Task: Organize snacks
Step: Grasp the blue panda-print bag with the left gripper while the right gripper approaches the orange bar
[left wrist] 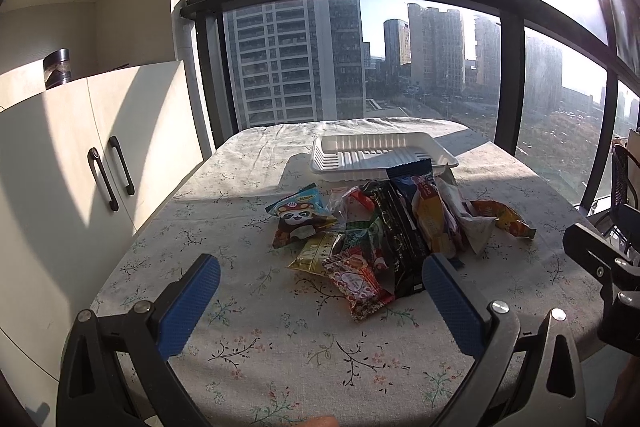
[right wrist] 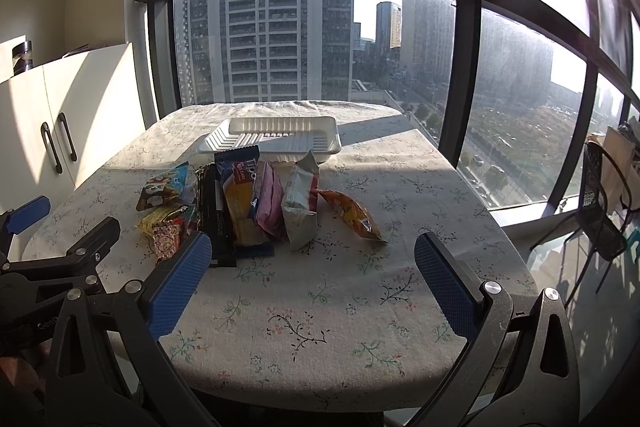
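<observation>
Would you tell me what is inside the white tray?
The white tray looks empty: only its ribbed floor shows. Its near edge is hidden behind the snack packets.

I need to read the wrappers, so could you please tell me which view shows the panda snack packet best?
The left wrist view: the panda snack packet lies close, its picture facing the camera. The right wrist view shows it smaller, at the pile's left edge.

High-rise home, floral tablecloth [left wrist: 280, 347], white cabinets [left wrist: 60, 155], floor-to-ceiling window [left wrist: 420, 67] over city towers
</observation>
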Available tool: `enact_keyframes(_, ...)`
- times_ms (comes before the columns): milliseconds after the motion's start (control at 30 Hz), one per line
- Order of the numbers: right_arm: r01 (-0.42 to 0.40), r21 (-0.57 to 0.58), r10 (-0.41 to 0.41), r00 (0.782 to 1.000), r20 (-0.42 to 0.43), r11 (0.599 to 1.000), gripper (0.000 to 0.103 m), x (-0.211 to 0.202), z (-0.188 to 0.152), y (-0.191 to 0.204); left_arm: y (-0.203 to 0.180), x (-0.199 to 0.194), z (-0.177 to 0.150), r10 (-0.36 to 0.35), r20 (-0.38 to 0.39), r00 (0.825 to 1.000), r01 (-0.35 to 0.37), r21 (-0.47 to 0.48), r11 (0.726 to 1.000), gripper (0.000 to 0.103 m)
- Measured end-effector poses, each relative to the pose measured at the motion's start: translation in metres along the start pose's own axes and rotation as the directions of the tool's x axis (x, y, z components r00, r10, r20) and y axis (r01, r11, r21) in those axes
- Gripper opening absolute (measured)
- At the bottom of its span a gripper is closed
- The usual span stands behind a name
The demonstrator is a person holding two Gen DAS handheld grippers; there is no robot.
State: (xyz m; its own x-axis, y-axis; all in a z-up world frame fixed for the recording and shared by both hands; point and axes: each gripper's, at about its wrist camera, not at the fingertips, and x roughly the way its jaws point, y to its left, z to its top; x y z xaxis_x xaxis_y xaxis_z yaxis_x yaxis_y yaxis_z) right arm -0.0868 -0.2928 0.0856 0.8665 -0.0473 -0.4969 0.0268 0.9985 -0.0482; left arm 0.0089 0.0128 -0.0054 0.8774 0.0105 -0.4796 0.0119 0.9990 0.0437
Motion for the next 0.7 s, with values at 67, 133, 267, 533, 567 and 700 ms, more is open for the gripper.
enact_keyframes(67, -0.057, 0.03, 0.057, 0.998, 0.01, 0.998, 0.103, 0.007, -0.002, -0.005, 0.016, 0.007, 0.0, -0.045, 0.011, 0.999, 0.046, -0.044, 0.998, 0.103)
enact_keyframes(133, -0.14, 0.074, 0.137, 0.99, 0.046, 0.987, 0.103, 0.008, -0.005, -0.013, 0.03, 0.014, 0.0, -0.026, 0.04, 0.999, 0.029, -0.065, 0.997, 0.103)
enact_keyframes(267, -0.231, 0.103, 0.217, 0.968, 0.128, 0.967, 0.103, 0.013, -0.006, -0.029, 0.049, 0.037, -0.001, -0.058, 0.038, 0.998, 0.059, -0.043, 0.997, 0.103)
enact_keyframes(533, -0.227, 0.172, 0.214, 0.973, 0.09, 0.959, 0.103, 0.06, -0.005, -0.066, 0.068, 0.111, -0.004, -0.215, -0.232, 0.949, 0.187, -0.134, 0.973, 0.103)
enact_keyframes(567, -0.215, 0.173, 0.205, 0.976, 0.072, 0.961, 0.103, 0.068, -0.004, -0.069, 0.071, 0.12, -0.001, -0.208, -0.262, 0.942, 0.171, -0.157, 0.973, 0.103)
enact_keyframes(700, -0.17, 0.149, 0.167, 0.985, 0.034, 0.974, 0.103, 0.095, 0.002, -0.073, 0.078, 0.147, 0.025, -0.15, -0.302, 0.941, 0.099, -0.176, 0.979, 0.103)
